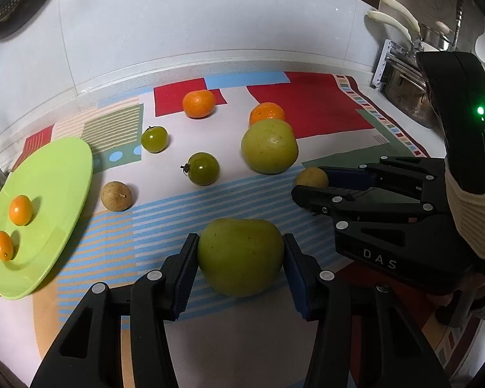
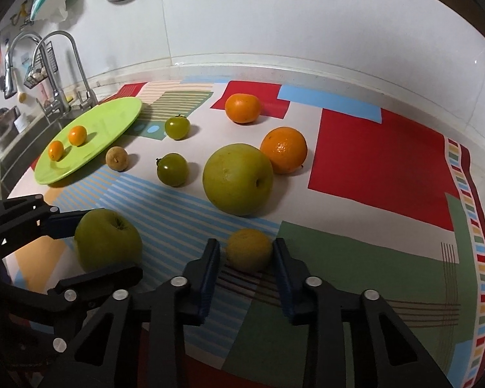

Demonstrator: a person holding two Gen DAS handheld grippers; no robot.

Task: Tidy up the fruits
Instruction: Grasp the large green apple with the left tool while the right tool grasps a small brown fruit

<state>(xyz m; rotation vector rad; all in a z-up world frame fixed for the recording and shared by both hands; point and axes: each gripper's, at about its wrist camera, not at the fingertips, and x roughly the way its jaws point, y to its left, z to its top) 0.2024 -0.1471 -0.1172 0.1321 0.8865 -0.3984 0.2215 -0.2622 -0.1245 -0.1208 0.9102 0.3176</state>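
Now a green apple (image 1: 240,256) is clamped between the pads of the left gripper (image 1: 241,258) at the near edge of the patterned mat (image 2: 378,158). Just to its right, a small yellowish-brown fruit (image 2: 249,249) is pinched by the right gripper (image 2: 246,260) (its jaws narrow). Far left, two kumquats (image 1: 20,210) are seen lying on the green plate (image 1: 58,174).

lime-green plate (image 1: 64,174), orange kumquats (image 1: 20,210), striped patchwork mat (image 1: 323,103)
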